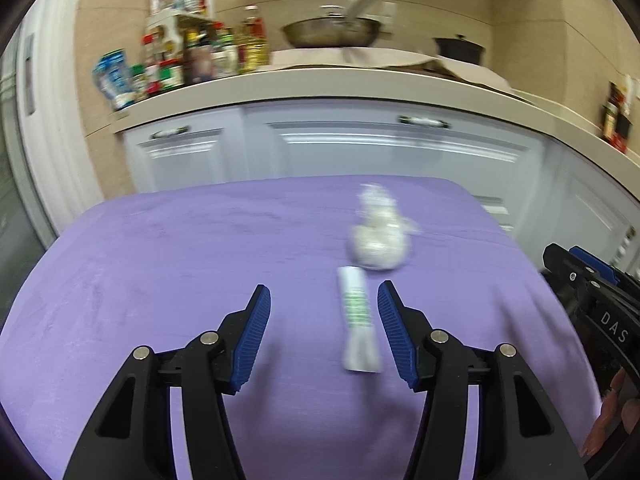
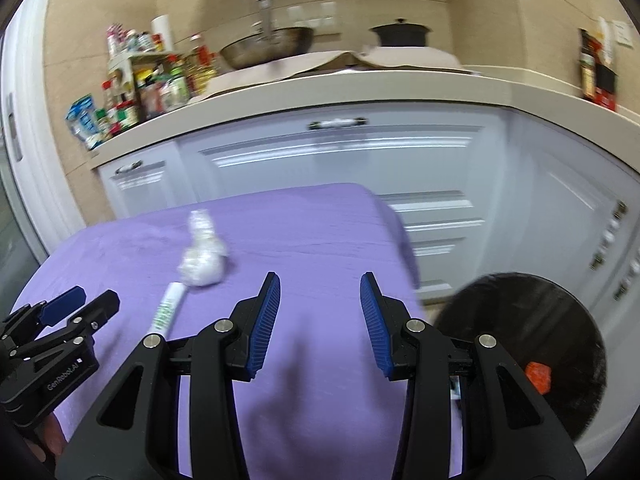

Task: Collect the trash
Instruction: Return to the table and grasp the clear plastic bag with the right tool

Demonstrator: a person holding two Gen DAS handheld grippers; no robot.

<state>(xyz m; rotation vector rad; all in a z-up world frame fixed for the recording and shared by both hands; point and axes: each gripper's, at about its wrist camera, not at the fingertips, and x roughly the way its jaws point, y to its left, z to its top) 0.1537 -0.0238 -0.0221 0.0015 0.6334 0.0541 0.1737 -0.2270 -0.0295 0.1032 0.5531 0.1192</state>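
A white tube with green print (image 1: 358, 316) lies on the purple-covered table (image 1: 160, 260). Just beyond it sits a crumpled white wad (image 1: 378, 240). My left gripper (image 1: 324, 294) hovers open over the cloth; the tube shows inside its gap, close to the right-hand finger, and neither pad presses on it. In the right wrist view the tube (image 2: 168, 310) and wad (image 2: 202, 264) lie to the left. My right gripper (image 2: 320, 280) stands open and empty near the table's right end (image 2: 312, 232). Each gripper shows at the edge of the other's view: left gripper (image 2: 90, 300), right gripper (image 1: 568, 254).
A round black bin (image 2: 520, 344) stands on the floor right of the table, with an orange-red scrap (image 2: 538, 376) inside. Behind are white cabinets (image 1: 360, 148) and a counter with bottles (image 1: 180, 60), a metal wok (image 1: 332, 32) and a black pot (image 2: 400, 34).
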